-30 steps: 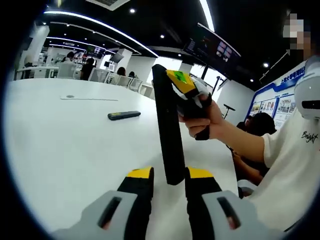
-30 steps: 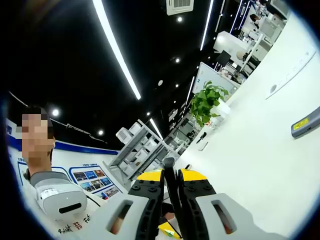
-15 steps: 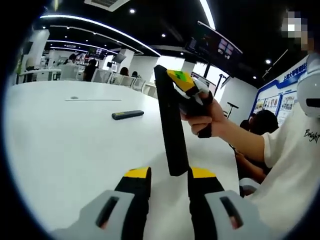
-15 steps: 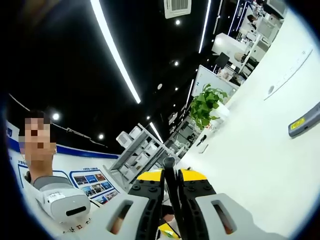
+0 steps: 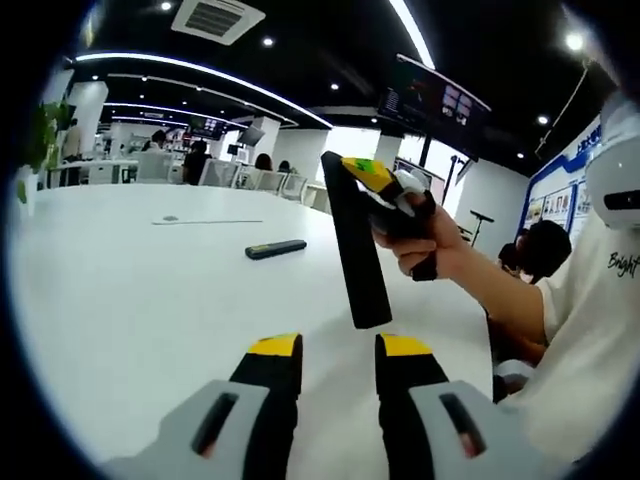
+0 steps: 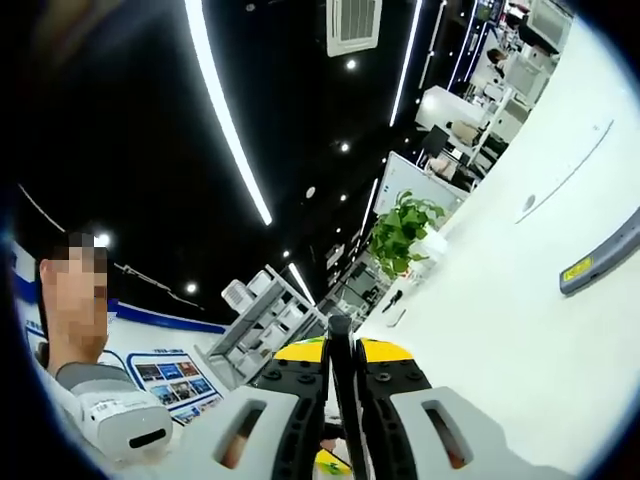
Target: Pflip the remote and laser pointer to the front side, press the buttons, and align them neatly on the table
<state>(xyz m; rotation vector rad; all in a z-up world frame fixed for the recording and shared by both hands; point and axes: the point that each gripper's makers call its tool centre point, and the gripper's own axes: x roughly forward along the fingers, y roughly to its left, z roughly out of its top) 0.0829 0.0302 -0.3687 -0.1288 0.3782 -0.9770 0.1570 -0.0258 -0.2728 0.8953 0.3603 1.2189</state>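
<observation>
remote (image 5: 356, 245): black slab, upright, held aloft | laser pointer (image 5: 276, 249): dark, flat on table

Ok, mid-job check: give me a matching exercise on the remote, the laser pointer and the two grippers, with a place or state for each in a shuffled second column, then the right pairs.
Things:
1. remote
2. laser pointer
3. left gripper
4. right gripper

States:
A. lying flat on the white table, apart from both grippers
B. jaws open, nothing between them
C. held upright in the air, clamped at its top end
D. jaws shut on a thin dark edge

Pairs: 1-C, 2-A, 3-B, 4-D
</observation>
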